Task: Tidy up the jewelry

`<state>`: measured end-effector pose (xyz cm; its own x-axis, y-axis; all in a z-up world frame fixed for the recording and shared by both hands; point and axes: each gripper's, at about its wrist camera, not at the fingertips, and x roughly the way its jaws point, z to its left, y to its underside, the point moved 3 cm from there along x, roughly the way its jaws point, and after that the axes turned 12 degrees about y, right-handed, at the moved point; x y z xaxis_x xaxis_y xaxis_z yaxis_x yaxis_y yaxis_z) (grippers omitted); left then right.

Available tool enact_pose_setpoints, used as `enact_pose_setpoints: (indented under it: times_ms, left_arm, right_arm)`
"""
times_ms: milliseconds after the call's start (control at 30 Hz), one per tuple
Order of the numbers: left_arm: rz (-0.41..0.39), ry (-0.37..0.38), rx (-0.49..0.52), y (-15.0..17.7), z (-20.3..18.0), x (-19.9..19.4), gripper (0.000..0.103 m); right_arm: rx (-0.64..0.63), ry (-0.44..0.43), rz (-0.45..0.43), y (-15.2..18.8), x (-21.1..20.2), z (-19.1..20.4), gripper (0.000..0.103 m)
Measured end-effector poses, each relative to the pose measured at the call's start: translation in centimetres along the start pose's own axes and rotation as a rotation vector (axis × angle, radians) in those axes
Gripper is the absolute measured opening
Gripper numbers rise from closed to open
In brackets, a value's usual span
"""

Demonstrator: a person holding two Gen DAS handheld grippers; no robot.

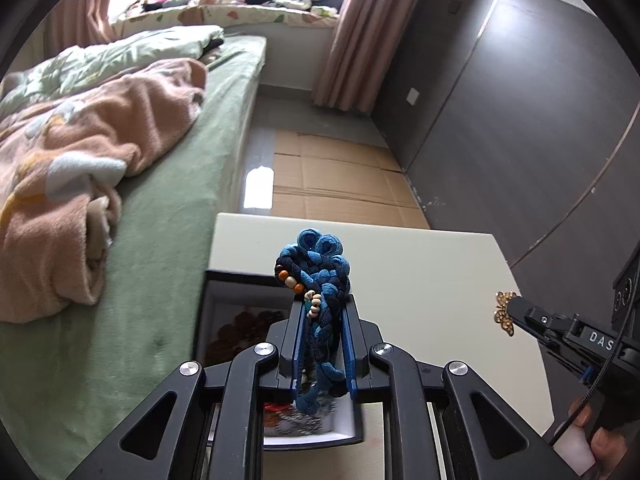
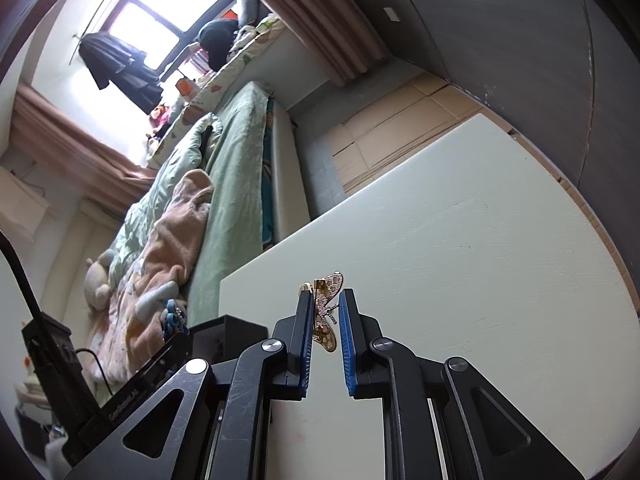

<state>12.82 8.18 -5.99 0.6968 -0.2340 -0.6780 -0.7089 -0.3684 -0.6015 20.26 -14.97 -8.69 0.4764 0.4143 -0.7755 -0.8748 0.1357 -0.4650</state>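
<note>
You are squeezing the left gripper [image 1: 323, 320] on a blue braided bracelet [image 1: 316, 276], in the middle of the left view, above the black box [image 1: 240, 312]. It looks soft and light, so holding its thick middle is working. Your right gripper [image 2: 325, 320] is pinching a thin gold butterfly [image 2: 327, 312], low in the middle. It looks bendy, so be gentle.

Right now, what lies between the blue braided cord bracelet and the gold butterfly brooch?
Only bare white tabletop between bracelet and brooch, per the left wrist view.
</note>
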Motion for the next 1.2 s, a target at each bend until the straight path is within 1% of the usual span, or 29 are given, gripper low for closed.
enact_pose_setpoints:
  times_ms: [133,200,233,267,333,367,467,567,733,767,833,933,967,1000,1033,1067,1200]
  left_arm:
    - [-0.003,-0.01,-0.02,0.0,1.1,-0.6,0.017]
    - [0.007,-0.015,-0.034,-0.1,1.6,-0.7,0.022]
    - [0.018,-0.025,-0.045,-0.1,1.9,-0.7,0.029]
    - [0.029,-0.04,-0.052,-0.1,2.2,-0.6,0.043]
    - [0.028,-0.043,-0.056,0.0,2.5,-0.7,0.06]
    - [0.02,-0.041,-0.059,0.0,2.6,-0.9,0.063]
    - [-0.002,-0.042,-0.06,-0.2,2.8,-1.7,0.066]
    - [-0.009,-0.041,-0.071,-0.3,3.2,-2.0,0.068]
    - [-0.012,-0.031,-0.091,-0.5,3.7,-2.3,0.068]
    - [-0.015,-0.031,-0.092,-0.5,3.7,-2.5,0.068]
    - [-0.025,-0.031,-0.094,-0.6,3.9,-2.8,0.068]
    - [-0.032,-0.033,-0.103,-0.7,4.3,-3.2,0.068]
    - [-0.034,-0.033,-0.107,-0.8,4.4,-3.3,0.068]
    - [-0.037,-0.034,-0.113,-0.8,4.6,-3.4,0.068]
    - [-0.037,-0.035,-0.117,-0.8,4.7,-3.5,0.068]
    - [-0.037,-0.035,-0.12,-0.8,4.9,-3.6,0.068]
    - [-0.038,-0.034,-0.129,-0.7,5.3,-3.9,0.068]
  right_arm:
    - [-0.018,0.006,0.01,0.4,0.4,0.7,0.014]
    - [-0.025,0.005,0.017,0.6,0.7,1.2,0.014]
    - [-0.028,0.0,0.019,0.7,0.7,1.3,0.014]
    - [-0.031,-0.006,0.021,0.7,0.8,1.5,0.014]
    - [-0.039,-0.018,0.023,0.9,0.9,2.1,0.014]
    - [-0.045,-0.028,0.023,1.0,0.9,2.4,0.014]
    - [-0.058,-0.054,0.021,1.4,0.9,3.2,0.014]
    - [-0.067,-0.108,0.025,1.7,0.8,4.3,0.014]
    - [-0.124,-0.129,0.0,2.3,0.5,6.2,0.014]
    - [-0.139,-0.115,0.002,2.5,0.6,6.6,0.014]
    - [-0.172,-0.058,0.014,2.9,1.0,6.9,0.014]
    - [-0.204,0.031,0.085,3.5,2.6,6.6,0.016]
    - [-0.214,0.05,0.118,3.9,3.3,6.5,0.026]
    - [-0.221,0.067,0.142,4.2,3.9,6.4,0.039]
    - [-0.226,0.079,0.155,4.3,4.2,6.2,0.043]
    - [-0.232,0.093,0.165,4.5,4.6,6.1,0.044]
    - [-0.295,0.154,0.206,5.6,5.9,6.2,0.044]
